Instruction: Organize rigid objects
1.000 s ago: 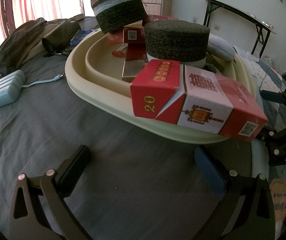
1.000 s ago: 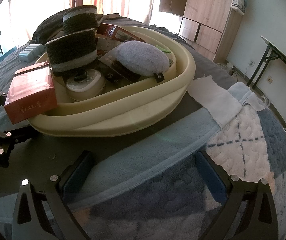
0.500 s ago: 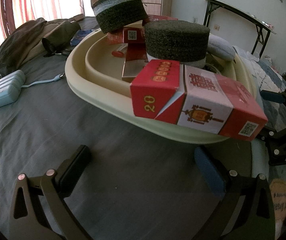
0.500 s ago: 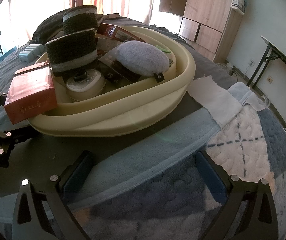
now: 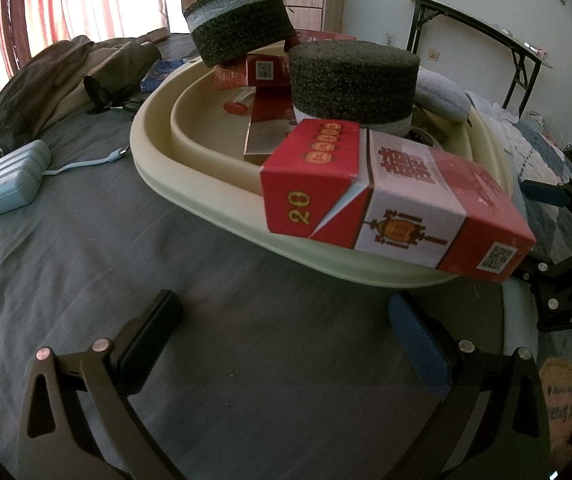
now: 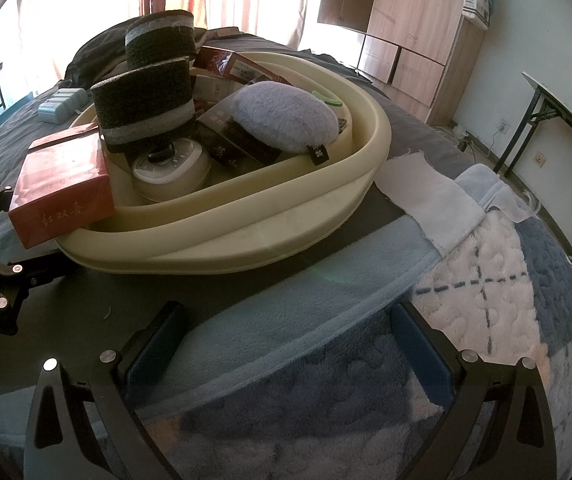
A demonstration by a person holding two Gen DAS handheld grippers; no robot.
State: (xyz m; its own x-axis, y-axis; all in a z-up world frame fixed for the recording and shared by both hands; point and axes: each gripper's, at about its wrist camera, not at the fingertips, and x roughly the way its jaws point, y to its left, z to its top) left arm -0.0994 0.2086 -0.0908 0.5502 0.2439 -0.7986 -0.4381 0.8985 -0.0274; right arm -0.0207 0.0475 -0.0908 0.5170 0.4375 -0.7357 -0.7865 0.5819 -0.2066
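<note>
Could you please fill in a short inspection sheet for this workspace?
Surface: bed with grey sheet and blue patterned blanket.
Job's things: cream basin holding two foam rolls, boxes, a white dial and a fluffy blue pad; a red box overhangs its rim.
Clutter: dark clothing, light-blue device, white cloth.
Grippers: left hand-held gripper and right hand-held gripper open, empty, short of the basin.
Cables: blue strap on the device.
Surroundings: curtains, wooden wardrobe, folding table.
</note>
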